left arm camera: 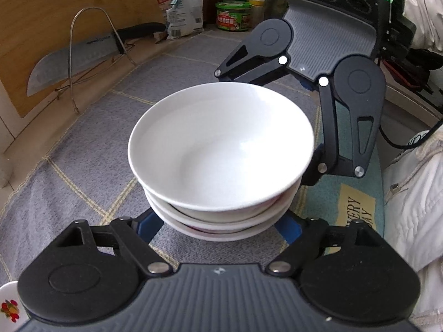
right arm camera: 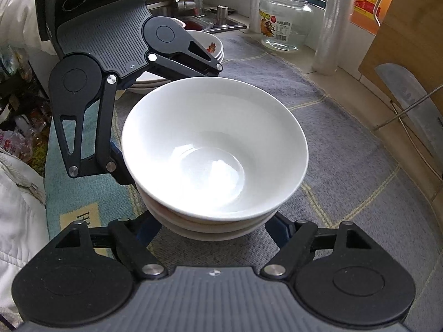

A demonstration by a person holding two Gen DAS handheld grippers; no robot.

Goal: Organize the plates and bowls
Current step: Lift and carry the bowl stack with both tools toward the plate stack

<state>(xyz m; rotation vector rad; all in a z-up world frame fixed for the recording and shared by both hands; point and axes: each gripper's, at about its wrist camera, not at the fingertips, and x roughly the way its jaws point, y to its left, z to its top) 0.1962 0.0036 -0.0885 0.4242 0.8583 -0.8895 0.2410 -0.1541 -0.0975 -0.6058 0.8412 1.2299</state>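
the stack of white bowls [left arm camera: 221, 149] is seen on the grey checked cloth [left arm camera: 83, 144] that covers the desk, between the two grippers. the left gripper [left arm camera: 221, 227] is set around the lower bowls from one side, its blue fingers [left arm camera: 149, 225] flanking the stack; whether the pads press on it cannot be told. the right gripper [right arm camera: 213, 229] is placed the same way from the opposite side, contact likewise unclear. a wooden cutting board [left arm camera: 55, 27] is leaned behind a knife [left arm camera: 72, 61] in a wire rack [left arm camera: 72, 55]. a glass jar [right arm camera: 285, 19] and stacked plates [right arm camera: 213, 47] are seen further back.
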